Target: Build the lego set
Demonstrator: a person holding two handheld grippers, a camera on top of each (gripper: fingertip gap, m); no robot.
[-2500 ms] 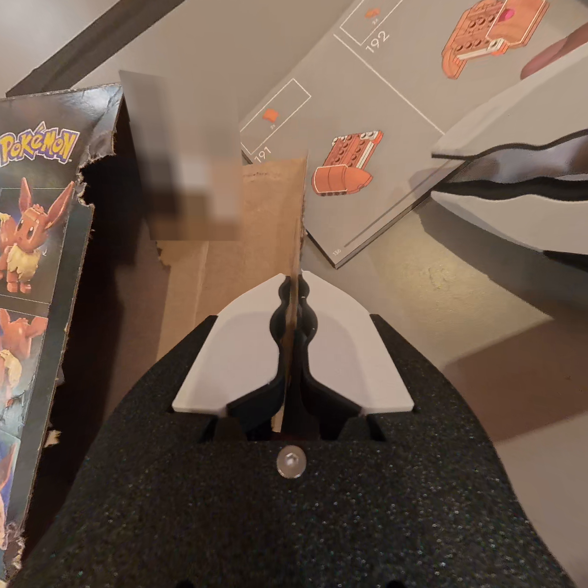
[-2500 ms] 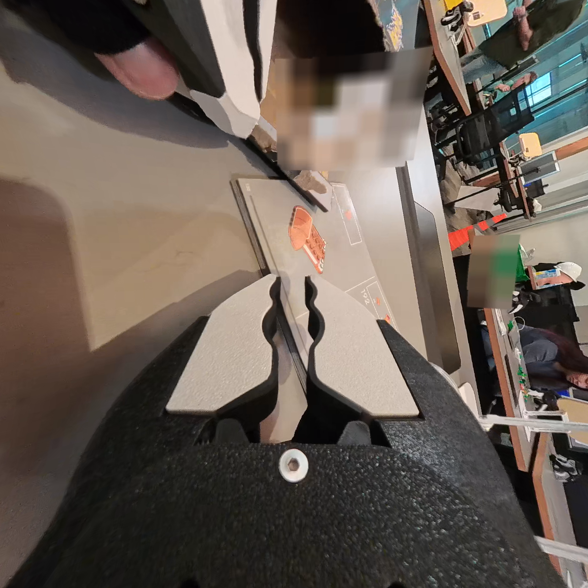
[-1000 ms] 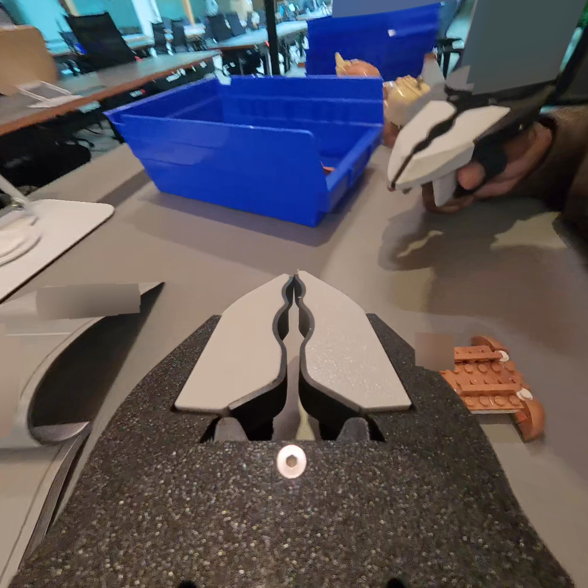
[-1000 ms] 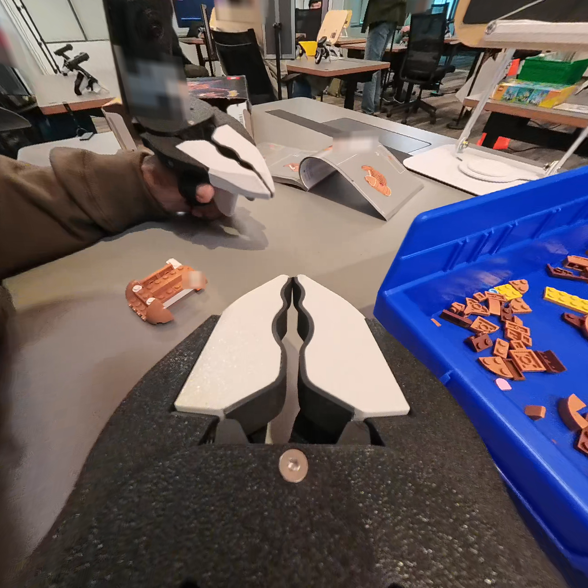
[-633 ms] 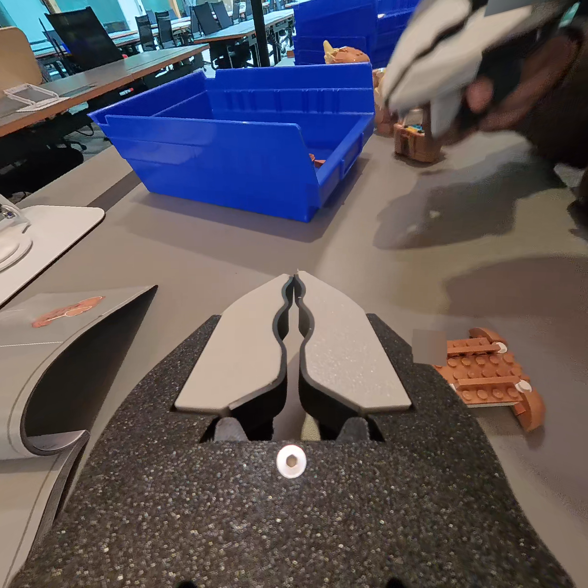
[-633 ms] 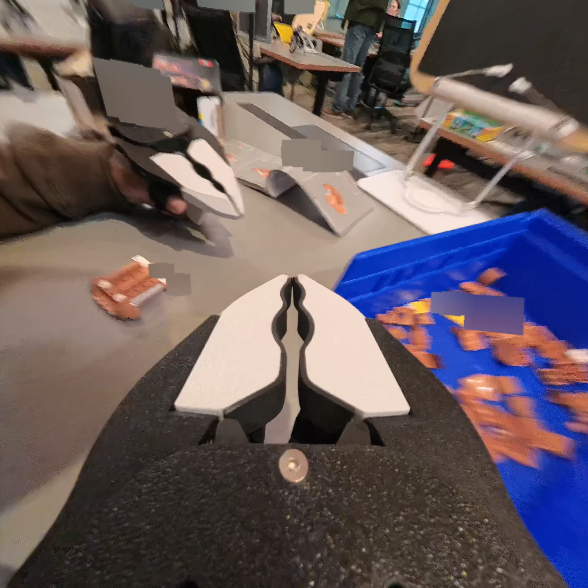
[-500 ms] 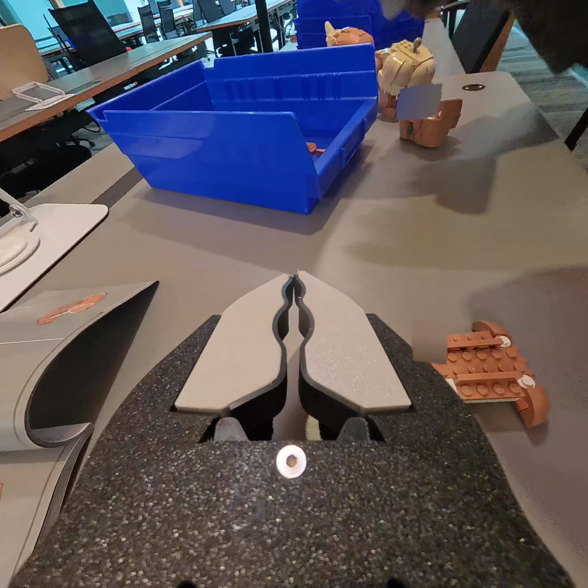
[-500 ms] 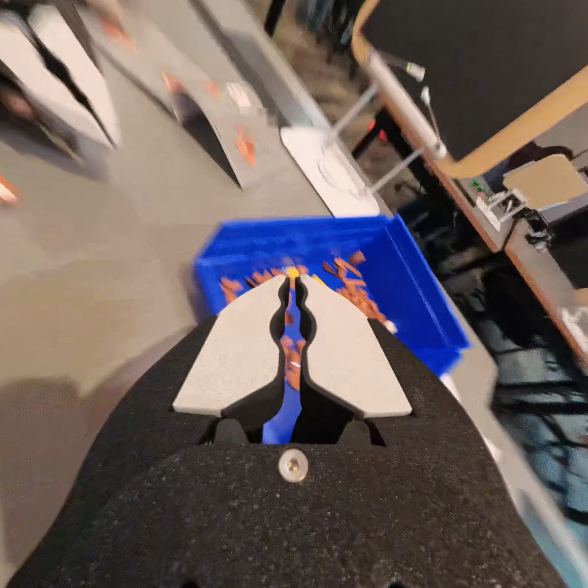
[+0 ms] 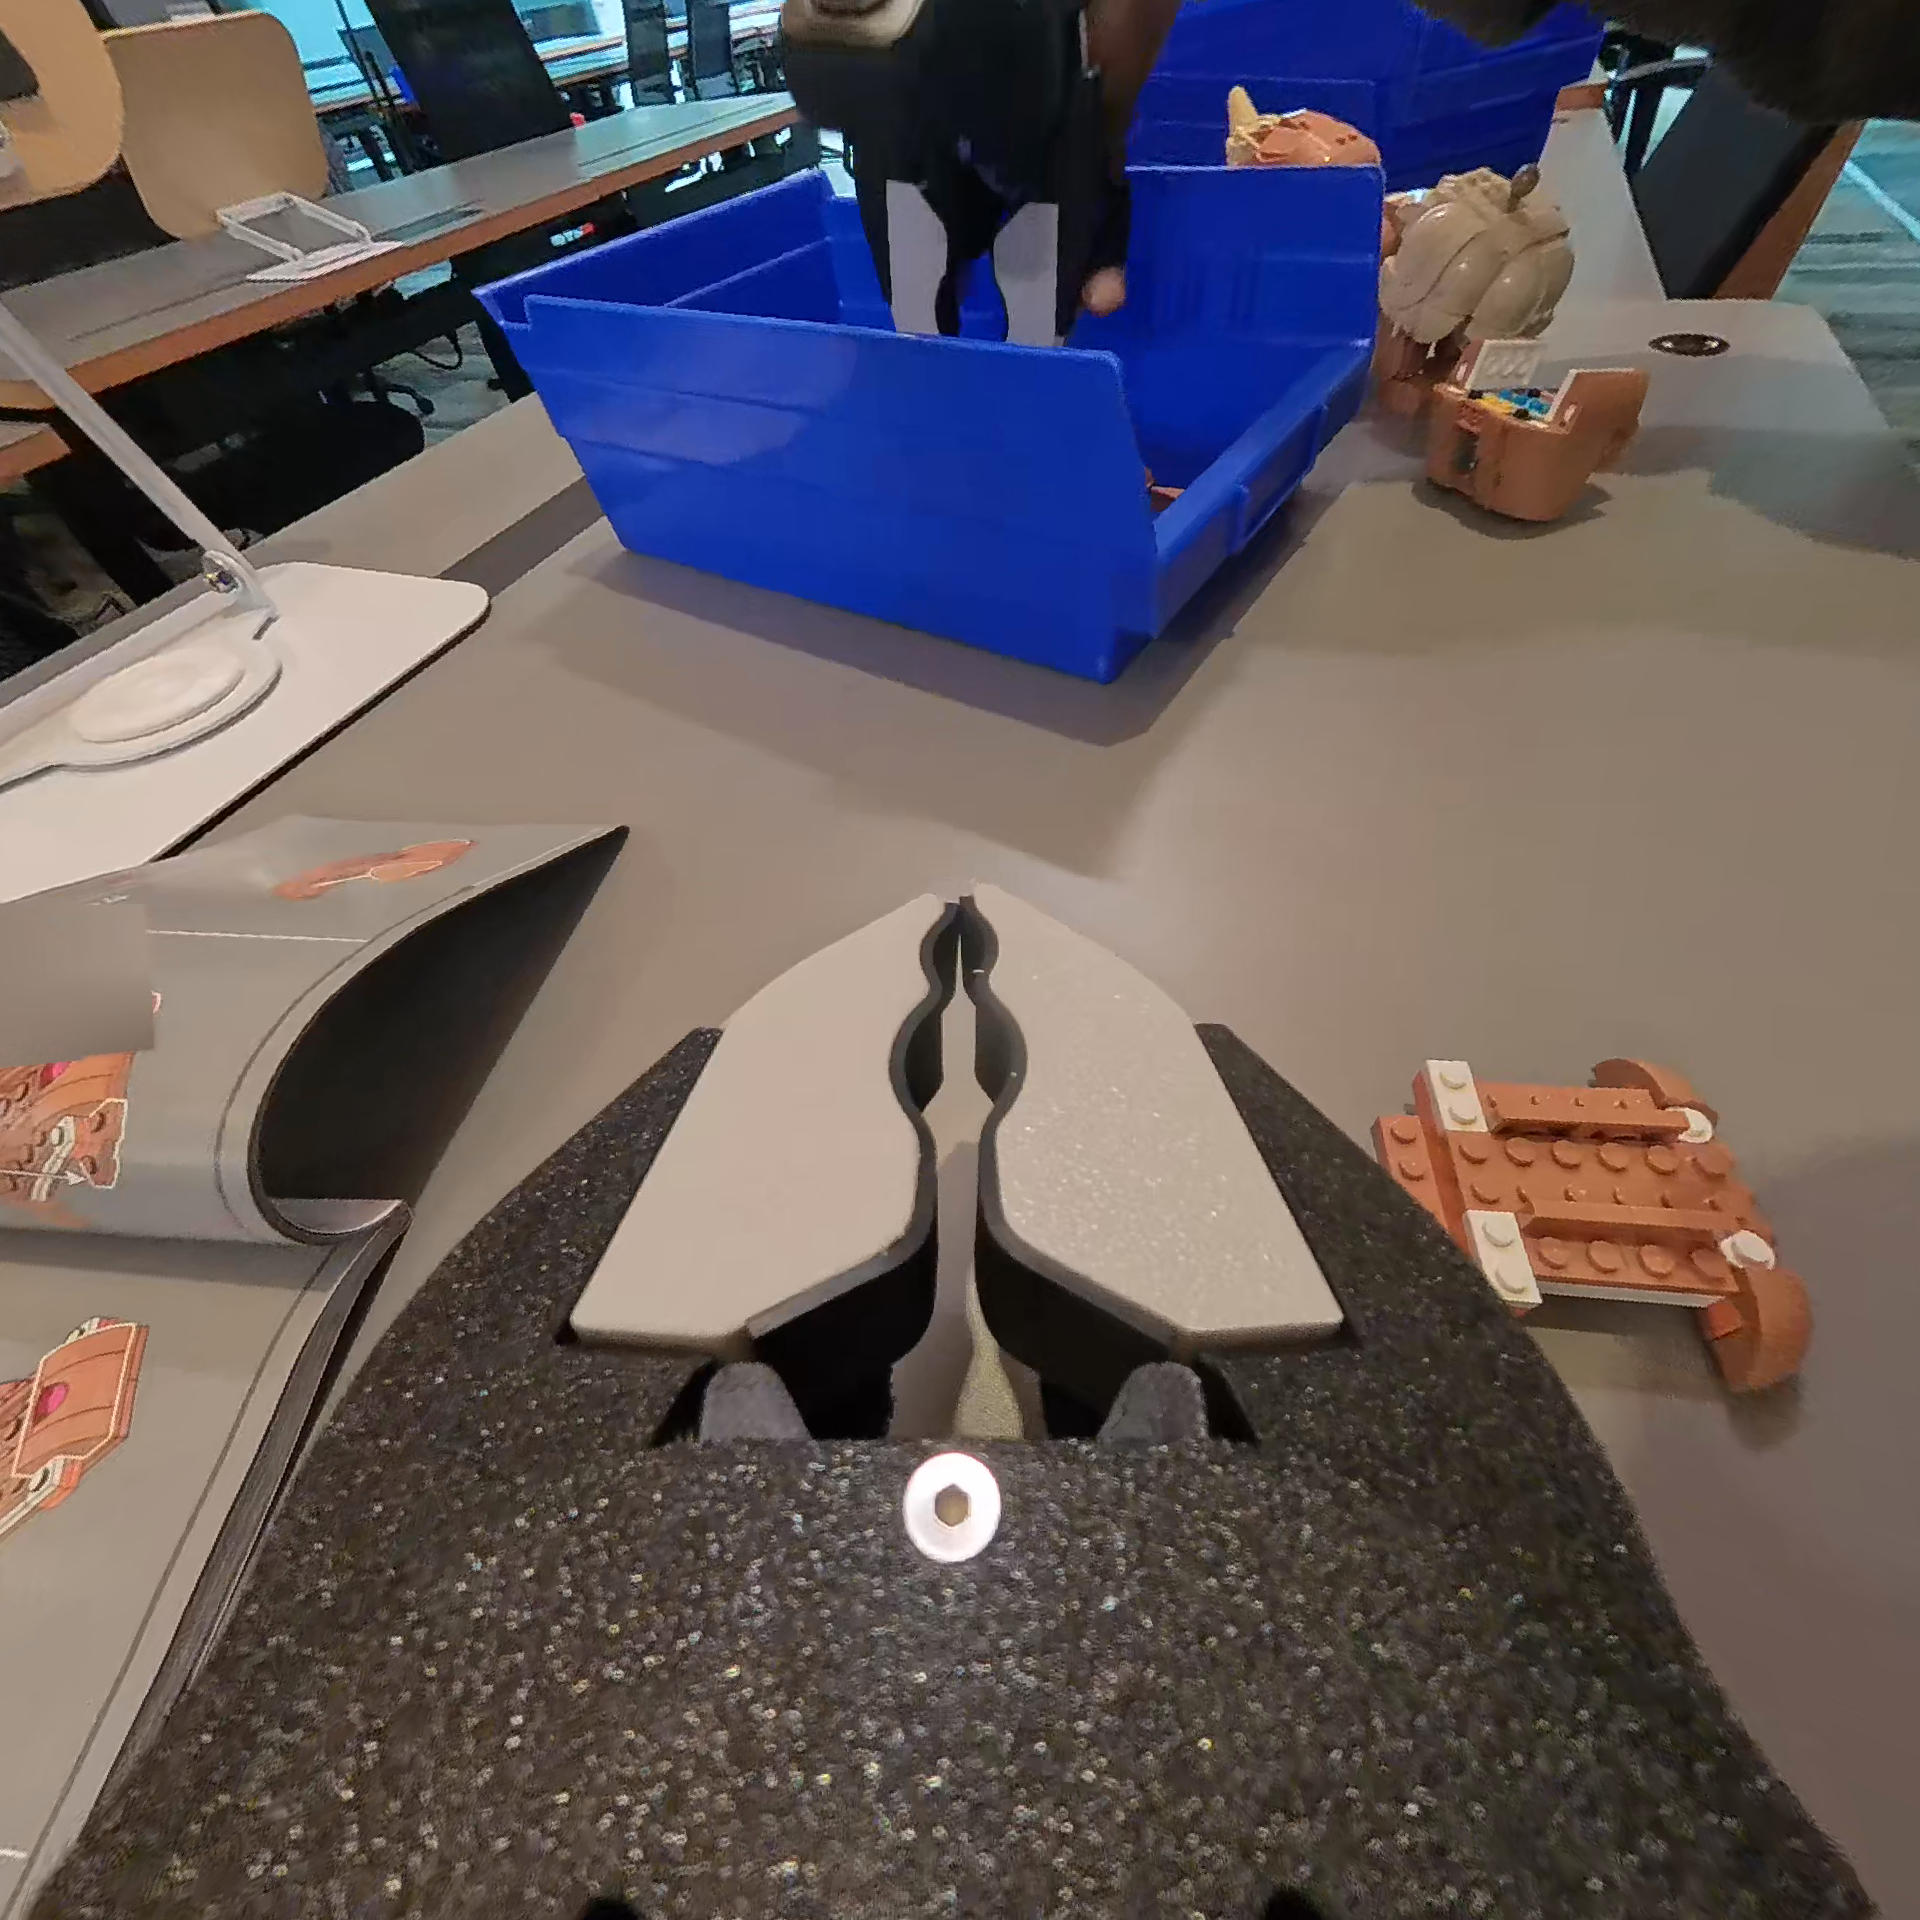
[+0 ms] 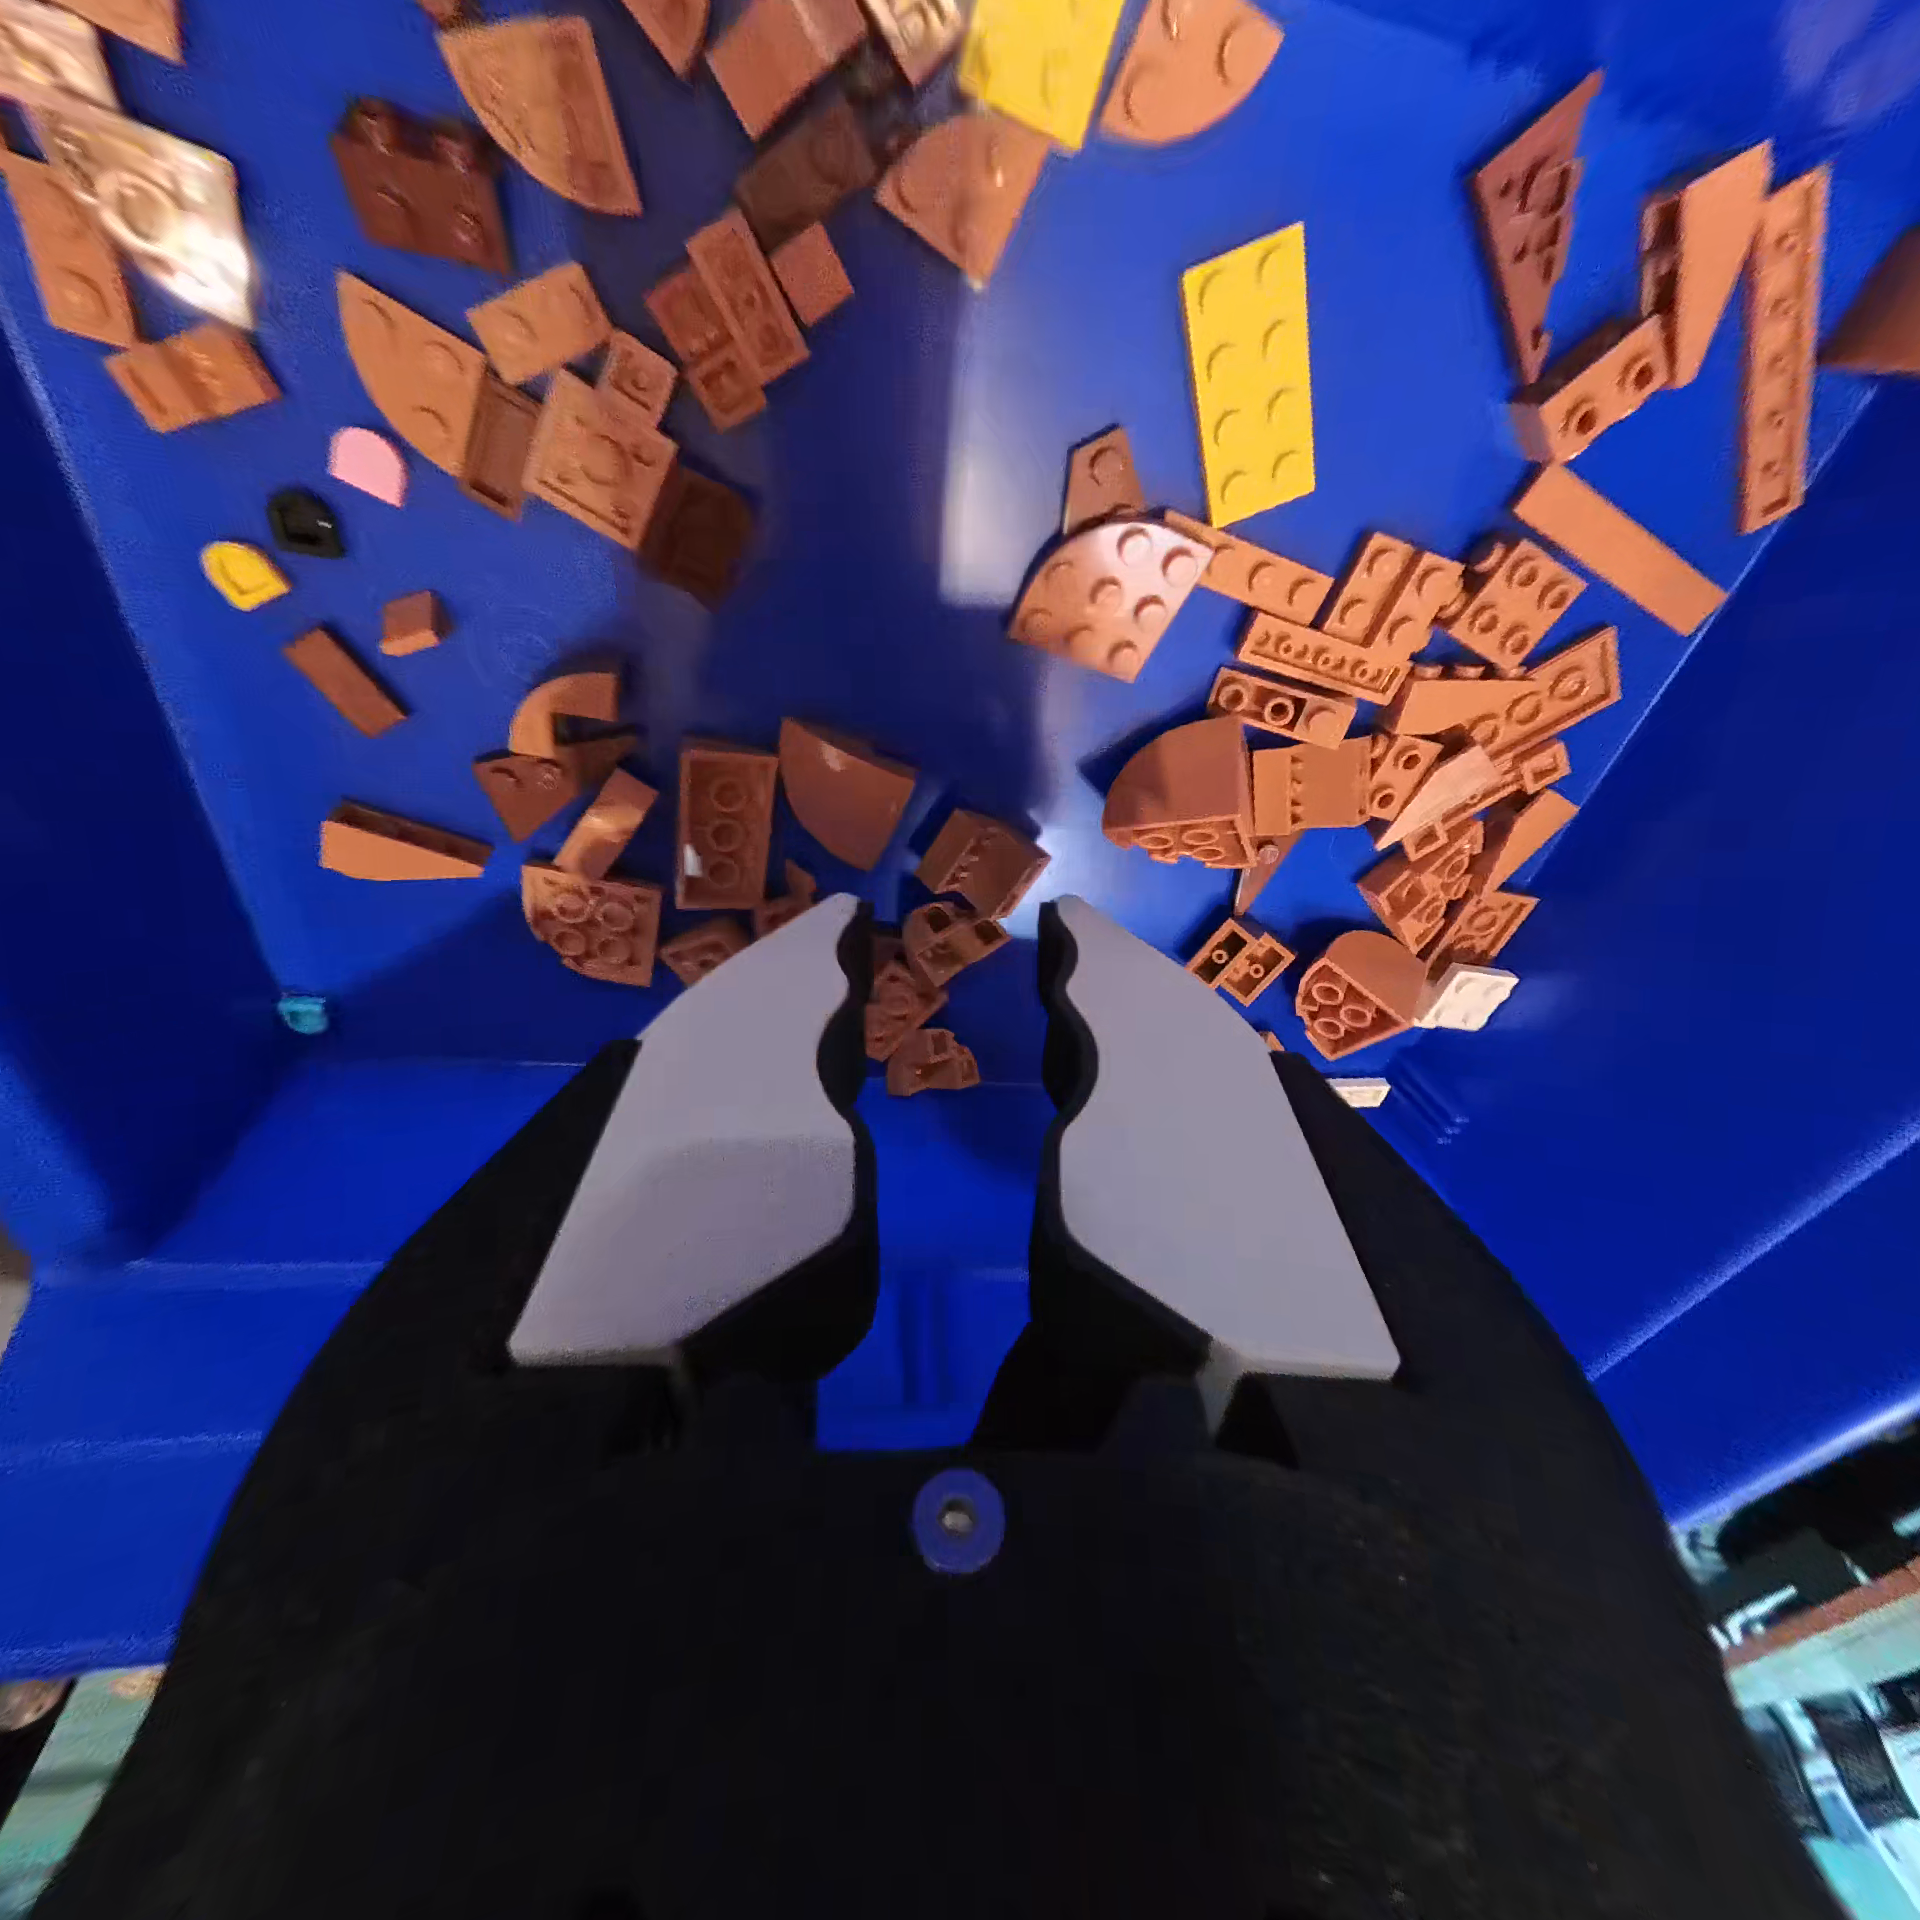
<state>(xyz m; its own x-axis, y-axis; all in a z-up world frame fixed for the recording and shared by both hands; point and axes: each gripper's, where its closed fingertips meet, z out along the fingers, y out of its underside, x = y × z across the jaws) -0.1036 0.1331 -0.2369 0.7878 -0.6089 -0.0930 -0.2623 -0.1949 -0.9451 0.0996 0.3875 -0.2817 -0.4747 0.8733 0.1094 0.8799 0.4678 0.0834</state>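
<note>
On the grey bench [image 9: 1351, 831], largest item: one blue open-fronted bin [image 9: 883, 457], standing well ahead of the left gripper [image 9: 961, 914]. Contents, seen from the right wrist view: a loose scatter of small lego pieces over the blue bin floor [image 10: 935, 416], mostly reddish-brown plates, wedges, quarter-rounds and curved slopes; two yellow plates, the clearer one [image 10: 1252, 374] lying flat, studs up; one small pink rounded tile [image 10: 367, 467]; one small yellow rounded tile [image 10: 242, 574]; one small black piece [image 10: 304, 525]; one white piece [image 10: 1470, 997] at the right of the heap. The right gripper [image 10: 951, 914] reaches down into this bin, its fingers parted with a clear gap between the tips, nothing gripped; a cluster of small brown bricks [image 10: 925, 987] lies just beyond and between the tips.

Next: an open instruction booklet [image 9: 260, 1039], at the left of the bench, one page curled upward, printed with brown model drawings.

Next: a white flat stand base [image 9: 312, 644], left rear, with a slanted rod rising from it.

Next: two built lego figures at the far right, one tan [image 9: 1475, 249], one brown block-shaped [image 9: 1527, 436], just beside the bin.

Next: the partial lego build [image 9: 1579, 1195], lying flat on the bench just right of the left gripper. Reddish-brown plates, studs up, white corner pieces, a curved brown piece at its near end. Untouched by either gripper.

Left gripper: fingers closed tip to tip, empty, over bare bench.
</note>
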